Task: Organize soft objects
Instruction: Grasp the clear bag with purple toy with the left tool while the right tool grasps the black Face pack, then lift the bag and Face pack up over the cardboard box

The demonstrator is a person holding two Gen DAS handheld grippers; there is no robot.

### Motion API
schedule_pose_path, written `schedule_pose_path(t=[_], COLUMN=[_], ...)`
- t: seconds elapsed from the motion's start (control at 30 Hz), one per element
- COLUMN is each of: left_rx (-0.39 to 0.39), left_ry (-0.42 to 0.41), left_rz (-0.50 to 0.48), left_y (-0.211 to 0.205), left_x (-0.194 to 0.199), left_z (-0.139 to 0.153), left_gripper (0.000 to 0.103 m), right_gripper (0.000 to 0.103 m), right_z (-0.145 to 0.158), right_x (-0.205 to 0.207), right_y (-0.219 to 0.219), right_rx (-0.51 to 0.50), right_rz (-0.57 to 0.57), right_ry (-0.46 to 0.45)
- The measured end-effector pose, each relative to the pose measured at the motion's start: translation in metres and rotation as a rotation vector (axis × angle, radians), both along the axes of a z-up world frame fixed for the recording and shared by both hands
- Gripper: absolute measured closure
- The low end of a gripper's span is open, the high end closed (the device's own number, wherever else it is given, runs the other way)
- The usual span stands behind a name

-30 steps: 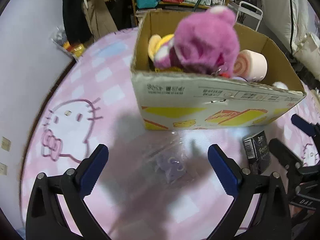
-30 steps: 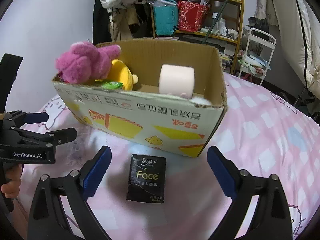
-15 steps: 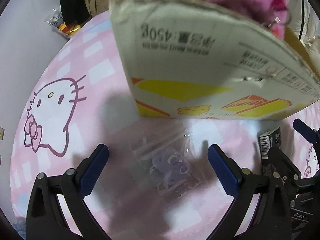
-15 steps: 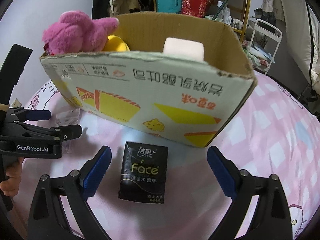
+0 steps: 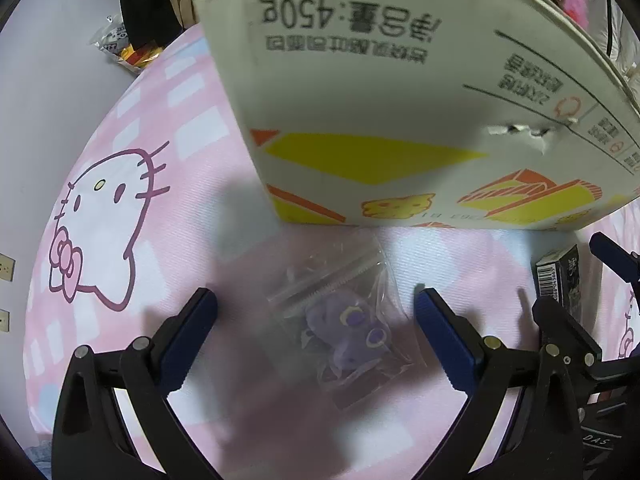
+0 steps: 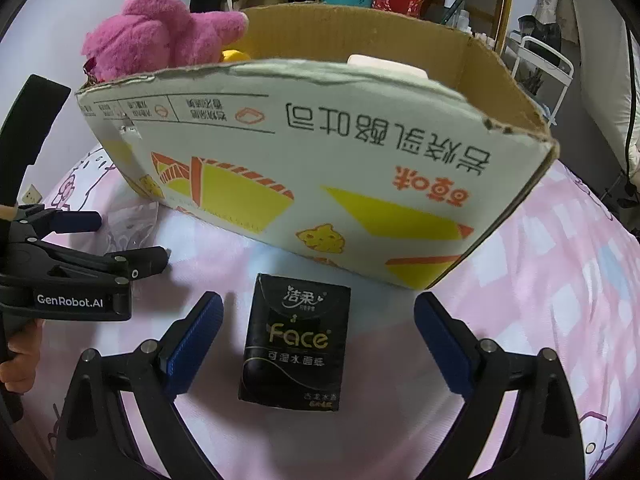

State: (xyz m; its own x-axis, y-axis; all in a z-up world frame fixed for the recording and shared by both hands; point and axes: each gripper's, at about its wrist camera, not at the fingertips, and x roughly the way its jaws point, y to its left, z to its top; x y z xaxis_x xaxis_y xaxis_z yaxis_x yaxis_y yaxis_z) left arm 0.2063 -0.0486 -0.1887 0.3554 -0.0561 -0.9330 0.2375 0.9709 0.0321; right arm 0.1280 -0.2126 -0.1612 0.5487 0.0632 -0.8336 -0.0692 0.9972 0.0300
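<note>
both grippers sit low over the pink hello kitty bedsheet, each lined up on its own item in front of the cardboard box; this looks like the pre-grasp step for two pickups. left gripper has its blue pads spread wide, nothing between them touching, with the clear zip bag lying flat on the sheet between the fingers, a small purple plush inside it (bag is blurry, can't read more detail). the bag lies just in front of the box's near wall, not touching the pads. right gripper is likewise spread wide and empty, with the black "face" tissue pack lying flat between its fingers, near the box's front wall, apart from both pads. the box already holds a pink plush bear poking over the rim, something yellow behind it and a pale roll-shaped item barely showing over the wall. so the task seems partly done, with these two items not yet in. next move, as i judge it: drop each gripper a bit further, close on its item, lift over the tall near wall and release inside. the zip bag is slick and thin so the pinch probably needs to catch the plush bulge, not just film; the tissue pack should squash a little but hold fine. the grippers are close side by side, so watch for a clash when lifting.
</note>
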Motion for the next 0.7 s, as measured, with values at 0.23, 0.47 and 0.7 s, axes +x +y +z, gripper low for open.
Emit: schedule_pose_path(t=[0.23,0.47,0.7], left_rx=[0.007,0.009,-0.011], left_ry=[0.002,-0.038,-0.062], left_rz=[-0.008,-0.004,-0.014], left_y=[-0.003,-0.003,0.003], left_x=[-0.013,-0.025,-0.035], left_z=[-0.003,0.005,0.020], left_gripper=[0.012,0.050,0.059], right_gripper=[0.003,0.045,0.053], right_z=[-0.006,-0.011,-0.006], right_x=[0.002,0.004,-0.004], right_y=[0.005,0.002,0.000], right_rx=[0.012,0.060,0.081], right_rz=[0.006,0.008,0.016], right_ry=[0.027,0.064,0.047])
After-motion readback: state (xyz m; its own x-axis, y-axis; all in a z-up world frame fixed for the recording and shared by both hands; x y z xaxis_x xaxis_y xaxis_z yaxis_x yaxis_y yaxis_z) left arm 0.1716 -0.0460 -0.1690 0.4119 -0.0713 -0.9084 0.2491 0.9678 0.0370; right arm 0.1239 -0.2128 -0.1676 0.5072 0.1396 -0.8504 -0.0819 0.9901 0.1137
